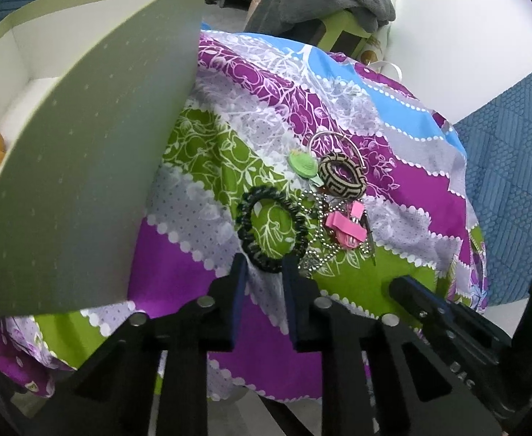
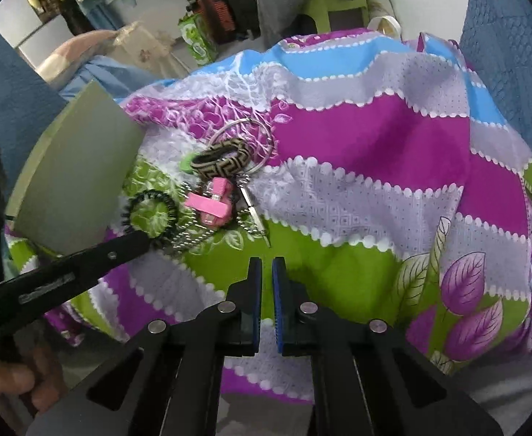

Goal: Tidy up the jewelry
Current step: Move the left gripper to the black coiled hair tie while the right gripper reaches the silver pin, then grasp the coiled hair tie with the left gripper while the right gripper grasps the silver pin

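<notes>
Jewelry was heaped on a patterned cloth (image 2: 356, 138) just beside a pale green box (image 1: 95, 167). A black coil bracelet (image 1: 271, 230) lay nearest the box, with a beaded chain (image 1: 318, 250) and pink clips (image 1: 344, 227) touching it, a woven black-and-tan band (image 1: 342, 176) and a thin silver hoop (image 1: 338, 145) behind them, and a small green piece (image 1: 302, 162) alongside. The left gripper (image 1: 264, 265) was lowered to the near rim of the coil bracelet, its jaws narrowed around that rim; whether the pads pressed it could not be told. The right gripper (image 2: 267, 265) was held clenched and empty above the cloth, near the pile but apart from it
</notes>
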`<state>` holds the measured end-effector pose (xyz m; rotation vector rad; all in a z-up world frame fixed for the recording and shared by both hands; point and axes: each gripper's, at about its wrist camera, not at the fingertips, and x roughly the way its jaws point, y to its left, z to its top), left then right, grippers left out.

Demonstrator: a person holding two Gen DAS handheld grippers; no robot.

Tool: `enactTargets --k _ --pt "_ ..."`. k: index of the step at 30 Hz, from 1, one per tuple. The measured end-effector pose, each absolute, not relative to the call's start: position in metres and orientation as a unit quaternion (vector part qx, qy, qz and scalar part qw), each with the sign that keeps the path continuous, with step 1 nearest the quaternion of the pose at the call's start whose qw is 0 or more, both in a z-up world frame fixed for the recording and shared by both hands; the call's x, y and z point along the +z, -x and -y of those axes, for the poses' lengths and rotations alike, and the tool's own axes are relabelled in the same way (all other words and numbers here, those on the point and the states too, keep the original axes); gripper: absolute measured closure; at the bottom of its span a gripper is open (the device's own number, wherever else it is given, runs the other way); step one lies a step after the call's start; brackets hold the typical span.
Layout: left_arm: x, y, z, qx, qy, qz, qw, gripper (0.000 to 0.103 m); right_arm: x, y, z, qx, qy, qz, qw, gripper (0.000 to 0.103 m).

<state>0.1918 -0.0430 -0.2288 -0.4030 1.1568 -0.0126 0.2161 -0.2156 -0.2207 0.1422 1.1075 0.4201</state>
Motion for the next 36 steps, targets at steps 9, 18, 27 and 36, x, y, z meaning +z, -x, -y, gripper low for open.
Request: enactTargets --k 9,18,27,36 --pt "-0.223 -0.193 0.044 -0.017 0.169 -0.541 0.824 0.103 -0.232 -0.245 0.2 0.212 -0.04 -0.521 0.826 0.08" --pt "-0.217 -0.201 0.048 -0.041 0.173 -0.553 0.814 0.095 -0.241 -0.256 0.184 0.213 0.015 -0.507 0.835 0.088" --pt "-0.202 -0.198 0.071 -0.069 0.12 -0.53 0.837 0.055 -0.236 -0.26 0.194 0.198 0.003 -0.52 0.831 0.1" --pt "-0.221 -0.219 0.093 -0.083 0.051 -0.551 0.829 0.065 -0.23 -0.25 0.22 0.189 -0.053 -0.525 0.828 0.099"
